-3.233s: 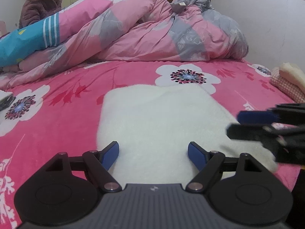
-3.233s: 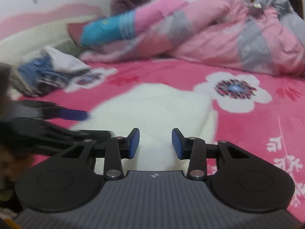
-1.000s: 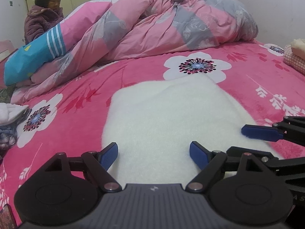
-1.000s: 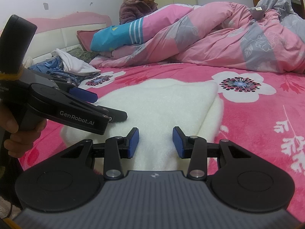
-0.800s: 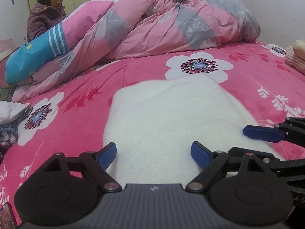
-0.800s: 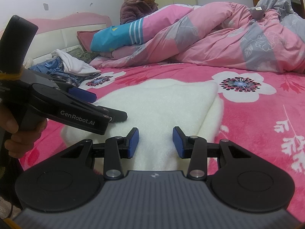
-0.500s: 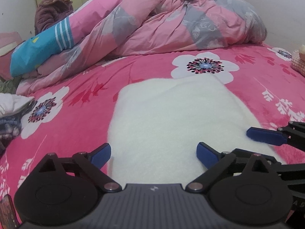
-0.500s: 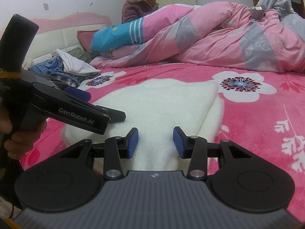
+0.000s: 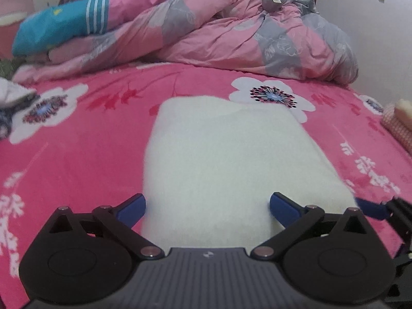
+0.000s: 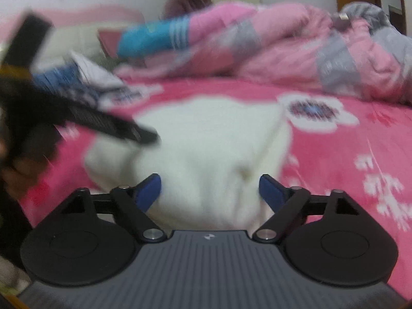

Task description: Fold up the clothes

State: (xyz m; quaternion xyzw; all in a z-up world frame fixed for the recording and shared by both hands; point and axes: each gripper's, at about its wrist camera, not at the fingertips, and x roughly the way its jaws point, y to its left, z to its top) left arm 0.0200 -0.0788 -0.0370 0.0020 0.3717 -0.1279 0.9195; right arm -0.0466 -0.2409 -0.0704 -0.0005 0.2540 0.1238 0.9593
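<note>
Two grippers hover at the near edge of a folded white garment (image 9: 231,154) lying flat on the pink floral bedspread (image 9: 77,154). Left gripper (image 9: 207,207) has its jaws spreading, the garment's near edge between the blue pads, not pinched. Right gripper (image 10: 209,189) is opening too, white fabric bunched between its pads but unclamped. Beyond the garment lies a heaped pink-and-grey quilt (image 9: 231,33); a clothes pile (image 10: 77,82) sits left of it.
</note>
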